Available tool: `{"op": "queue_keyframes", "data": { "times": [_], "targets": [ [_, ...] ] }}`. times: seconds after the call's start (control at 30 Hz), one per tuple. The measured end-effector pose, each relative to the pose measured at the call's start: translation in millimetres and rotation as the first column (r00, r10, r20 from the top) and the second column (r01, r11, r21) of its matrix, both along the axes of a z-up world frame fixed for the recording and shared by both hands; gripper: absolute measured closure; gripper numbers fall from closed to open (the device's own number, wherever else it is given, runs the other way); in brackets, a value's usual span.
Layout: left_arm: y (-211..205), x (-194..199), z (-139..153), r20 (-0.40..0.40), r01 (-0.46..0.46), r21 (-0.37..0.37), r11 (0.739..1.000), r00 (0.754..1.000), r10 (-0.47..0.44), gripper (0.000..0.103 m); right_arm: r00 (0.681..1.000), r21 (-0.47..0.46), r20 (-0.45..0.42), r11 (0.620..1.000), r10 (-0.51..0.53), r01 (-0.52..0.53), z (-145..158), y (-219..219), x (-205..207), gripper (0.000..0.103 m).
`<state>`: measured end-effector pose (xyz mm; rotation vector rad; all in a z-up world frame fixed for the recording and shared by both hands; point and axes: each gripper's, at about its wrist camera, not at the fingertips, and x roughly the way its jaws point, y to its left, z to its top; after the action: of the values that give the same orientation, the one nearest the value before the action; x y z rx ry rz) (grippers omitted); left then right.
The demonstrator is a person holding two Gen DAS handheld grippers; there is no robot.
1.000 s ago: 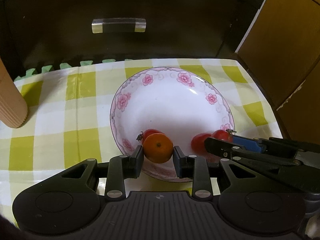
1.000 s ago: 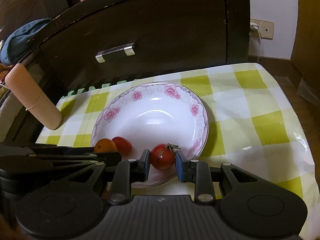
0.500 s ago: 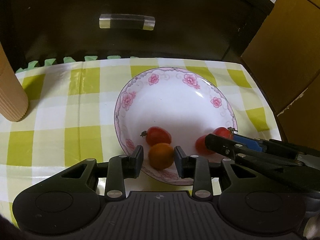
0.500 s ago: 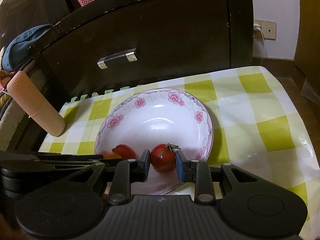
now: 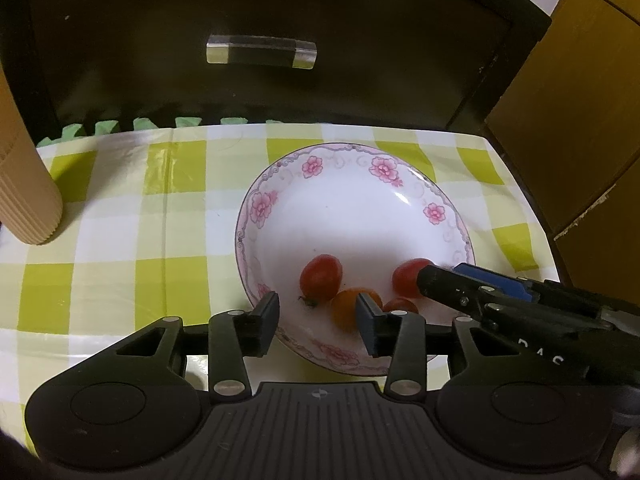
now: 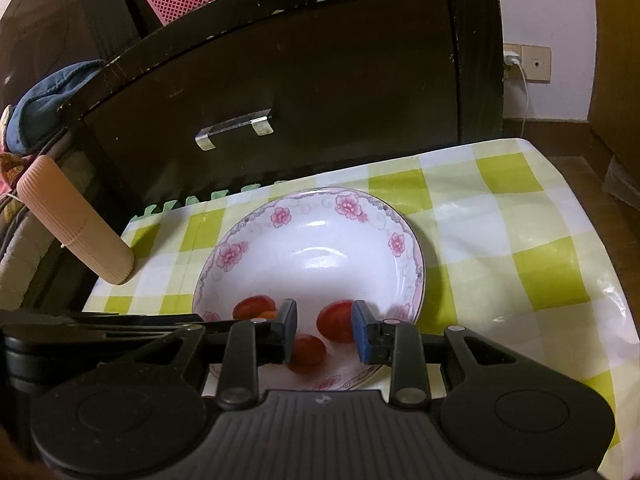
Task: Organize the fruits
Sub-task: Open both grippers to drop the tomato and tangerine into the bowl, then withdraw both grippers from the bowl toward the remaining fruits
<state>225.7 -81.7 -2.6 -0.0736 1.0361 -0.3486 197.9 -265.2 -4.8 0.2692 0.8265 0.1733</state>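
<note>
The left gripper [image 5: 317, 322] is opening its jaws; the orange fruit [image 5: 349, 307] is lying in the plate [image 5: 256, 216] just inside the right finger, unpinched. The right gripper [image 6: 325, 330] is opening too, 2 tomatoes [image 6: 335, 321] lying loose between its fingers.

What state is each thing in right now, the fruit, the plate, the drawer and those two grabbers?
Orange fruit: lying on the plate, released.
Three tomatoes: lying on the plate.
Plate: upright on the checked cloth.
Drawer: closed.
Left gripper: opening, gripping nothing.
Right gripper: opening, gripping nothing.
</note>
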Motion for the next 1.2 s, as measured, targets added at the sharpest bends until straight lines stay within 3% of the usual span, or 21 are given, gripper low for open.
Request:
{"op": "queue_keyframes", "data": {
  "times": [0.4, 1.2],
  "targets": [
    [2.6, -7.7, 6.4, 0.022, -0.003, 0.009, 1.0, 1.0, 0.002, 0.046, 1.0, -0.002, 0.016, 1.0, -0.011, 0.011, 7.7, -0.7, -6.4, 0.072],
    [11.7, -35.3, 16.6, 0.05, -0.001, 0.031, 1.0, 0.999, 0.0, 0.045, 1.0, -0.014, 0.025, 1.0, -0.016, 0.016, 17.9, 11.3, -35.2, 0.072]
  ]
}}
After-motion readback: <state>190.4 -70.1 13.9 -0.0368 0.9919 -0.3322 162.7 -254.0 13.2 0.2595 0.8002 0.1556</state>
